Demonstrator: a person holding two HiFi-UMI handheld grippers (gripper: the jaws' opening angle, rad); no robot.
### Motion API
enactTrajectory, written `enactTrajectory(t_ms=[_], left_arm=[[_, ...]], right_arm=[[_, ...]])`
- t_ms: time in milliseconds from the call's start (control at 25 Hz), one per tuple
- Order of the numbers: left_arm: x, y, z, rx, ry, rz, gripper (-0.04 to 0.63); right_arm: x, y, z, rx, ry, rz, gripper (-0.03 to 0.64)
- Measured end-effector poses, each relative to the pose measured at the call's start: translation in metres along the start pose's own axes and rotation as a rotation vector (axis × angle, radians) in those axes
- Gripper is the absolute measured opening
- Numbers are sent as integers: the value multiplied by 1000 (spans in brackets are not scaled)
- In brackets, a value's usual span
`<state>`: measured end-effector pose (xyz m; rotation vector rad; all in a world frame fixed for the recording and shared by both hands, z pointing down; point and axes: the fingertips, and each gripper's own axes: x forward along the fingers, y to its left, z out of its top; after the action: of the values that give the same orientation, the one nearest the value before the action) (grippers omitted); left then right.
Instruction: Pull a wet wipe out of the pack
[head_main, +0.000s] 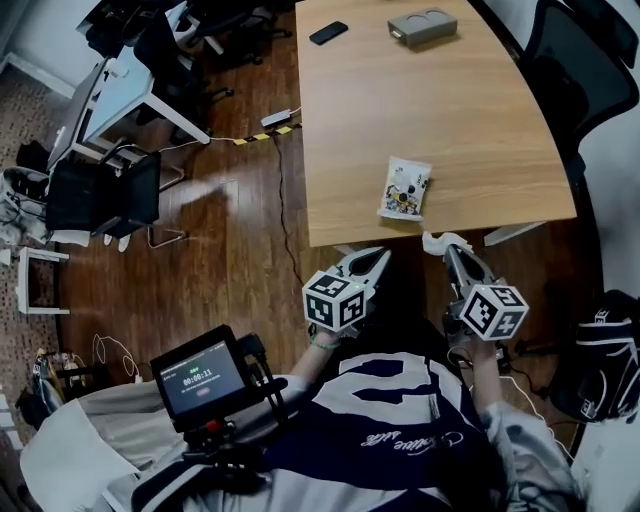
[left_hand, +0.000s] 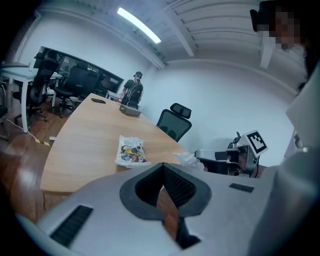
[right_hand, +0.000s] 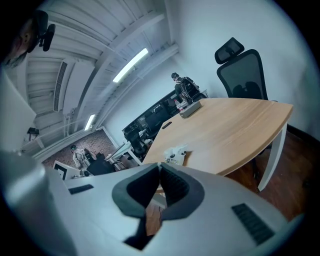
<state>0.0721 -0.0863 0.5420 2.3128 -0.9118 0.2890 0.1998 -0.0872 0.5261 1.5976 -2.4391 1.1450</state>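
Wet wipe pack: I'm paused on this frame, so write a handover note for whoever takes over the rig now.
Left claw: shut, empty, held off the table's near edge.
Right claw: shut on a crumpled white wet wipe, clear of the pack.
Pack: lies flat on the table near that edge; neither claw touches it.
Done: one wipe appears to be out.
Left: probably only to put the wipe down; the pack's flap cannot be made out.
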Motion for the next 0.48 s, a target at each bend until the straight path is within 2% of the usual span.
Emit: enactTrajectory(t_ms=[160, 360, 480], left_arm=[[-25, -9, -20, -4, 17, 14, 3], [-56, -7, -23, -28, -3, 35, 3], [-67, -6, -25, -44, -15, 22, 3]], right_arm=[[-10, 4, -18, 20, 1, -8, 2], [-16, 18, -35, 13, 4, -12, 2], [-20, 26, -44, 0, 5, -19, 2]])
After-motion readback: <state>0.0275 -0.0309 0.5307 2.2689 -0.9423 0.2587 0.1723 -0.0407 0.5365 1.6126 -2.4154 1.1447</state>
